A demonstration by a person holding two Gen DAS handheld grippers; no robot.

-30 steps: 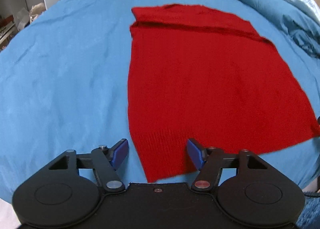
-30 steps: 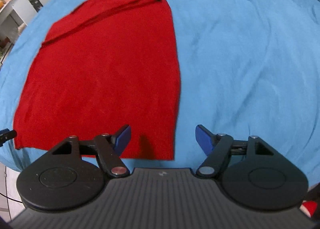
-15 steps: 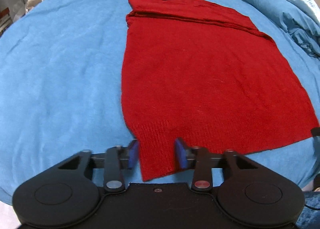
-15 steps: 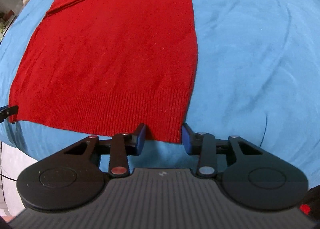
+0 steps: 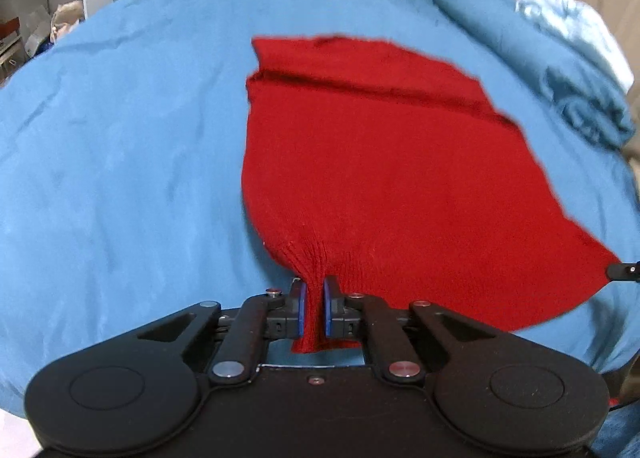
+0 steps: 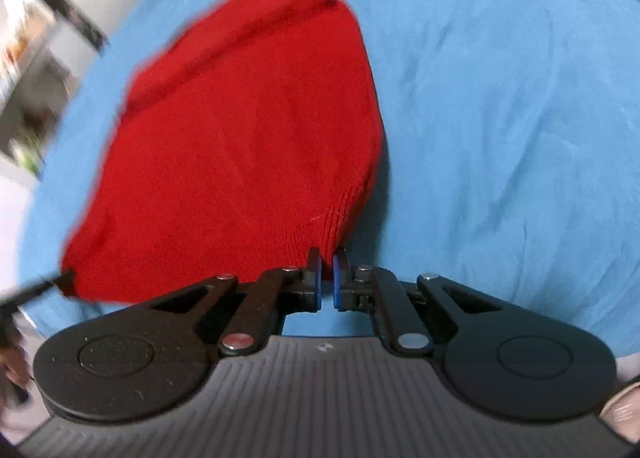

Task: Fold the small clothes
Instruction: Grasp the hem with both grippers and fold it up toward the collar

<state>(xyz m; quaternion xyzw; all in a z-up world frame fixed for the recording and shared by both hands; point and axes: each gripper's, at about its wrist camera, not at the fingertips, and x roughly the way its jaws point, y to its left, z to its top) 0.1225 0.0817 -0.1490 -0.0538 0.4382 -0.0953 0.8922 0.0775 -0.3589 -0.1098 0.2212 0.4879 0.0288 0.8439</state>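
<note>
Step in hand: lifting the near hem of the red knit garment (image 5: 384, 177) by its two corners, judged as the start of a fold toward the far edge.
Left gripper (image 5: 313, 312): its jaws have just been closing and now pinch the ribbed hem at the left near corner; a tuft of red cloth hangs out below the blue pads (image 5: 301, 310).
Right gripper (image 6: 327, 280): its jaws have just been closing on the right near corner; the knit narrows into the gap, though blur makes it hard to tell how deep the bite is.
Garment position: spread on the blue bedsheet (image 5: 120, 177), stretching forward and away from both tongs, with a folded band across its far end; the near corners are drawn up into peaks at the jaws.
Doing it well: raise both corners evenly and keep the hem taut between them so the middle does not sag or crease; carry it straight over toward the far band and line edge on edge before letting go.
Risk: a shallow pinch on the right could slip as the knit's weight comes on.
Surroundings: rolled blue bedding (image 5: 540, 69) lies well apart at the far right.
</note>
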